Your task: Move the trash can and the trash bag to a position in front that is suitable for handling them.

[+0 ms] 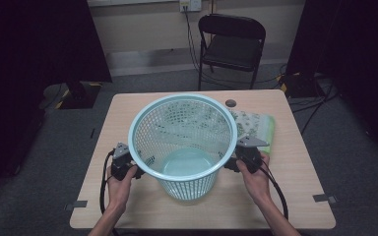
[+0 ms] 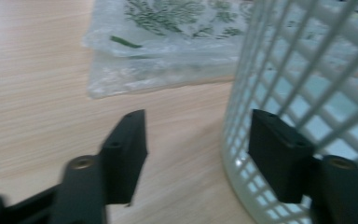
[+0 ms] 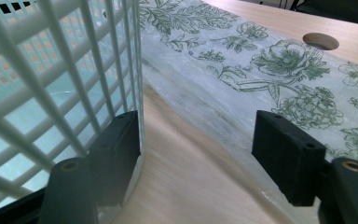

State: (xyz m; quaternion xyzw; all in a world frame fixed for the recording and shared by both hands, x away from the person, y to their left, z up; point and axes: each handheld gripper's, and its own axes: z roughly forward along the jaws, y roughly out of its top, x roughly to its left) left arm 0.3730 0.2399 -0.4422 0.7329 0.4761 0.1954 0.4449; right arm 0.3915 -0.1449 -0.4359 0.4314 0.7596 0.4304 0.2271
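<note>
A light blue mesh basket stands upright in the middle of the wooden table. Behind it and to its right lies a flat clear plastic bag with a green floral print. My left gripper is at the basket's left side, low down, and my right gripper is at its right side. In the left gripper view my left gripper is open, one jaw against the basket wall, with bare table between the jaws. In the right gripper view my right gripper is open beside the basket, above the bag.
A round cable hole sits in the table's far edge. A black folding chair stands beyond the table. Cables trail from both grippers toward the near edge. Dark curtains hang at both sides.
</note>
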